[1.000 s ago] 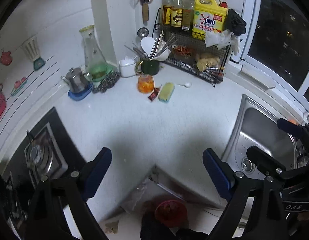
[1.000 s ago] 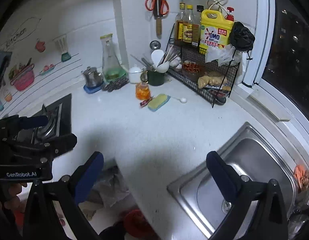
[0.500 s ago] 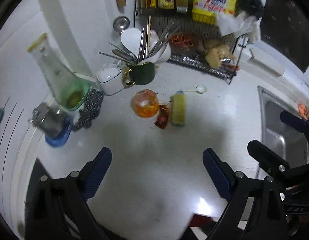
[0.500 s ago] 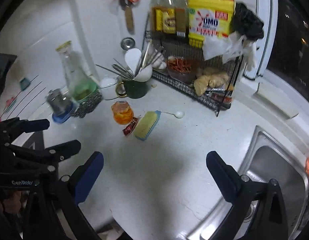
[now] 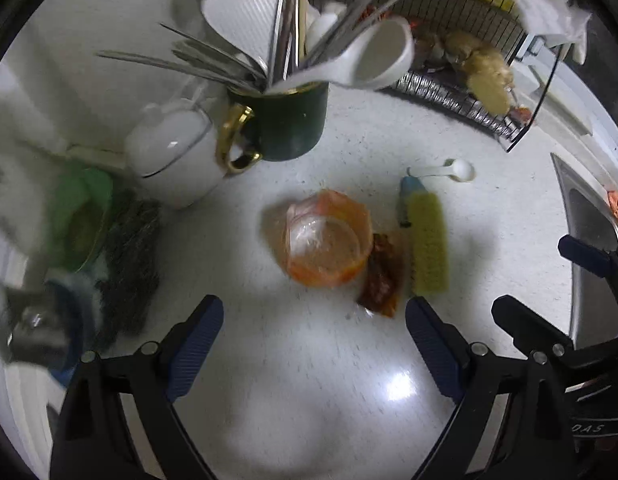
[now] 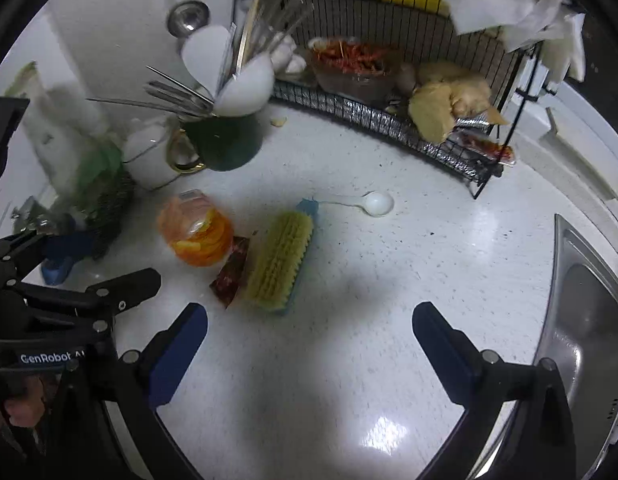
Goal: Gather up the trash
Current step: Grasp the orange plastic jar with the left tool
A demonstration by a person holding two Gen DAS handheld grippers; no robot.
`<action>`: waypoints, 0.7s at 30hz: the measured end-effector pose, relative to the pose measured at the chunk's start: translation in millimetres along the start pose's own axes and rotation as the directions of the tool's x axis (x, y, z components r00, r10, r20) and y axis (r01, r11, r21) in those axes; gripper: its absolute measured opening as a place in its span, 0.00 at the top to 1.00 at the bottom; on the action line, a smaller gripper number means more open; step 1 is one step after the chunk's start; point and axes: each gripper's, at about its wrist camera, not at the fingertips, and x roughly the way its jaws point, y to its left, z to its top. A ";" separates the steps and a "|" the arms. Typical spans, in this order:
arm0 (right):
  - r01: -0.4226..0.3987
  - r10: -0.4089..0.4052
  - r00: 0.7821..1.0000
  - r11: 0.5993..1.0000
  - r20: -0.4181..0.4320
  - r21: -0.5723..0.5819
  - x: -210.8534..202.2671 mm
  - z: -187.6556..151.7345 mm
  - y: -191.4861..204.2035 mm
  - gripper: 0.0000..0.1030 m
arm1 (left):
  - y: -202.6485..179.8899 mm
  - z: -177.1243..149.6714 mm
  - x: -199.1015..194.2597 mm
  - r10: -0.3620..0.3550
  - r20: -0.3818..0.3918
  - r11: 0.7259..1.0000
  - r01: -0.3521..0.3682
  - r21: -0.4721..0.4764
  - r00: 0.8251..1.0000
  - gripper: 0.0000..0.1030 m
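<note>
Found the left gripper (image 5: 311,312) spread wide above the white desk (image 5: 309,392), with nothing between its fingers. Found the right gripper (image 6: 309,316) equally wide and equally empty, over bare desk nearer the sink (image 6: 581,320) at the right edge. Spotted the trash toward the back of the desk, short of the back corner: an orange plastic cup (image 5: 327,240) standing upright just ahead of the left gripper, and a red-brown sachet (image 5: 381,280) lying flat against the cup's right side. Noted a yellow brush (image 5: 427,244), bristles up, touching the sachet's other side, and a white spoon (image 5: 449,170) just behind the brush. Noted a dark green mug (image 5: 285,124) crammed with utensils behind the cup, a white lidded pot (image 5: 173,152) at its left, and a wire rack (image 5: 461,96) along the back edge to the right.
</note>
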 end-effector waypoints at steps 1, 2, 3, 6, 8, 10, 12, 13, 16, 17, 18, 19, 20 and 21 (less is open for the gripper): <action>0.005 -0.005 1.000 1.000 -0.009 0.004 6.2 3.5 -0.3 0.01 | 2.5 4.7 9.0 0.000 -0.011 1.000 0.000 0.005 1.000 0.11; 0.013 -0.013 1.000 1.000 -0.022 0.010 12.4 6.7 -1.7 0.01 | 2.9 7.6 15.2 -0.004 -0.018 1.000 0.004 0.010 1.000 0.11; 0.015 -0.014 1.000 1.000 -0.027 0.013 16.1 9.4 -2.0 0.01 | 3.3 10.8 20.8 -0.011 -0.022 1.000 0.011 0.014 1.000 0.11; 0.023 -0.022 0.999 0.999 -0.040 0.024 27.6 17.1 -4.0 0.01 | 5.1 21.9 32.6 -0.021 -0.015 1.000 0.021 0.007 1.000 0.11; 0.023 -0.021 0.998 0.999 -0.052 0.032 34.1 21.1 -5.1 0.01 | 5.5 27.8 38.0 -0.022 -0.022 1.000 0.022 0.012 1.000 0.11; 0.024 -0.021 0.998 0.999 -0.067 0.040 40.3 24.5 -6.9 0.01 | 5.6 31.5 42.5 -0.023 -0.029 0.999 0.023 0.022 0.999 0.11; 0.028 -0.025 0.997 0.999 -0.072 0.039 43.4 27.5 -6.5 0.01 | 6.6 33.0 46.0 -0.028 -0.023 1.000 0.028 0.013 0.999 0.12; 0.025 -0.022 0.997 0.999 -0.071 0.039 43.1 28.0 -7.0 0.01 | 6.8 33.3 47.7 -0.030 -0.025 1.000 0.030 0.008 0.999 0.12; 0.028 -0.025 0.997 0.999 -0.072 0.037 41.5 28.6 -7.5 0.01 | 8.6 33.0 49.2 -0.071 -0.022 0.997 0.071 -0.011 0.997 0.32; 0.027 -0.024 0.997 0.999 -0.072 0.036 40.8 28.4 -7.9 0.01 | 10.2 32.4 49.5 -0.094 -0.019 0.995 0.094 -0.021 0.995 0.44; 0.028 -0.025 0.997 0.999 -0.074 0.036 40.4 28.2 -8.9 0.01 | 10.2 32.0 48.5 -0.104 -0.014 0.994 0.104 -0.028 0.994 0.46; 0.026 -0.023 0.997 0.999 -0.074 0.037 40.0 27.8 -9.0 0.01 | 10.0 31.3 47.8 -0.102 -0.013 0.994 0.101 -0.034 0.995 0.46; 0.021 -0.018 0.997 0.999 -0.076 0.039 39.6 27.4 -9.7 0.01 | 9.6 30.2 47.2 -0.099 -0.013 0.995 0.098 -0.036 0.995 0.47; 0.017 -0.014 0.997 0.999 -0.080 0.043 39.7 27.8 -9.6 0.01 | 9.4 28.7 46.1 -0.094 -0.014 0.995 0.093 -0.040 0.996 0.48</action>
